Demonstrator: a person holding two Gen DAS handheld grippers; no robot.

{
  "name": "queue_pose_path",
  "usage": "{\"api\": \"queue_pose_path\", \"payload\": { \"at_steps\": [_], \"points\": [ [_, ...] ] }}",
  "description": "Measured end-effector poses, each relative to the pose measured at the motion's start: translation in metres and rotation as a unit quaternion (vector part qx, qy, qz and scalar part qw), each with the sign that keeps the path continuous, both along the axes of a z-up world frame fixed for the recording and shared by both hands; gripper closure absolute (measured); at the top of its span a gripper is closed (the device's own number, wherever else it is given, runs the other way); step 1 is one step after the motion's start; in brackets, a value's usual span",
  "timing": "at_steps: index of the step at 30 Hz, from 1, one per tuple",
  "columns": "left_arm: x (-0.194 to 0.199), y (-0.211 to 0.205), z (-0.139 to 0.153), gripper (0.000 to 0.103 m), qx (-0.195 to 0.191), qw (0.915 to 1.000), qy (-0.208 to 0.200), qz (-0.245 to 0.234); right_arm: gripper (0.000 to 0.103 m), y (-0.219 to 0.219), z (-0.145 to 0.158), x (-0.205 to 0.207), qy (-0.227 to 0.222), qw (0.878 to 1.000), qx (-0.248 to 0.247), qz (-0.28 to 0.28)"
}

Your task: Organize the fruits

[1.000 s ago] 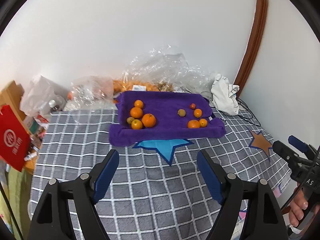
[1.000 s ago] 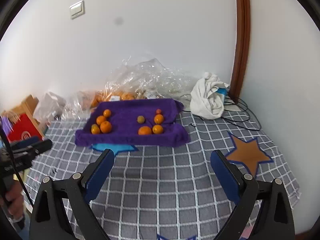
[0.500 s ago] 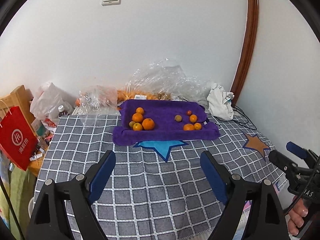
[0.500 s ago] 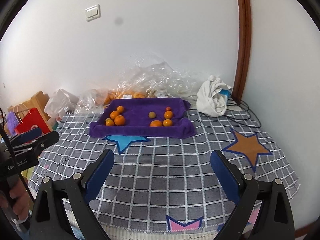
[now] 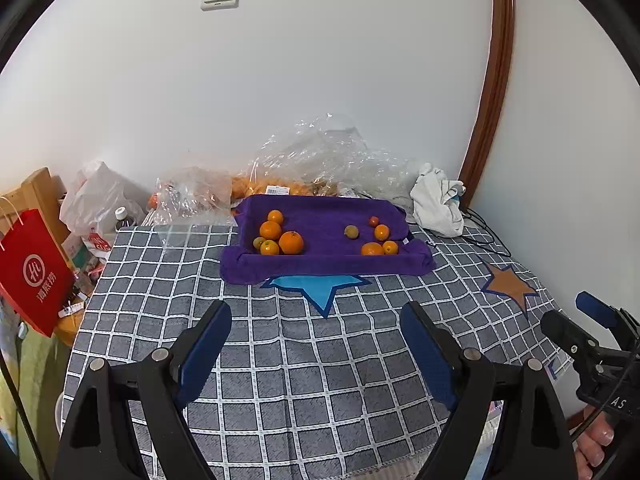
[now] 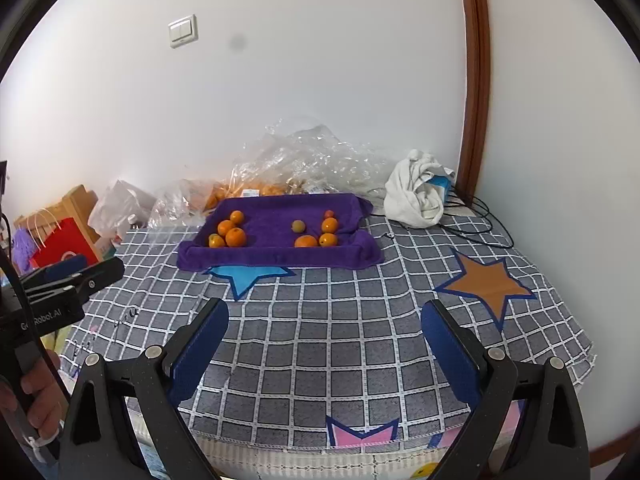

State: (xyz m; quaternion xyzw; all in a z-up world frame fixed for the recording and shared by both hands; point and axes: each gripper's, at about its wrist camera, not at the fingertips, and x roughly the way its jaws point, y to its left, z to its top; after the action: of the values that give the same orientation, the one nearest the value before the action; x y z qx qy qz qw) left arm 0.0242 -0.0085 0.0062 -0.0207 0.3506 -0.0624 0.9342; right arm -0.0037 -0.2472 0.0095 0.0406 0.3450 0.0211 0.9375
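1. The fruits were lying on a purple towel [image 5: 320,264] at the far side of the bed [image 5: 304,380], in two clusters: a left cluster of oranges [image 5: 291,242] with one small greenish fruit [image 5: 258,243], and a right cluster of smaller oranges [image 5: 372,249], a greenish fruit [image 5: 351,231] and a small red fruit [image 5: 373,221].
2. The left gripper [image 5: 316,344] was held wide open and empty, well short of the towel; the right gripper [image 6: 325,340] was likewise wide open with nothing held.
3. It was judged that round fruit could be set rolling on the soft, uneven towel if a neighbour were nudged, since the left cluster was packed with fruits touching.
4. A small fruit could be squeezed out from between the blue pads if it were pinched off-centre.
5. The raised front fold of the towel stood between the grippers and the fruit, so it could be snagged on a low approach.
6. Behind the towel, crumpled clear plastic bags [image 5: 320,152] holding more oranges were seen, and a white cloth [image 5: 438,200] with black cables [image 6: 476,220] lay to the right.
7. A red paper bag [image 5: 32,272] and clutter stood off the left edge of the bed.
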Motion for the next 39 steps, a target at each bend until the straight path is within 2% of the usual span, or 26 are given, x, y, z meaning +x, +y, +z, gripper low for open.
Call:
{"api": "queue_pose_path", "payload": {
  "at_steps": [39],
  "points": [
    [-0.0059,-0.0015,0.0044,0.017,0.002,0.9999,-0.01,-0.009,0.007,-0.0004,-0.0062,-0.0018,0.006,1.0,-0.006,-0.001]
  ]
}}
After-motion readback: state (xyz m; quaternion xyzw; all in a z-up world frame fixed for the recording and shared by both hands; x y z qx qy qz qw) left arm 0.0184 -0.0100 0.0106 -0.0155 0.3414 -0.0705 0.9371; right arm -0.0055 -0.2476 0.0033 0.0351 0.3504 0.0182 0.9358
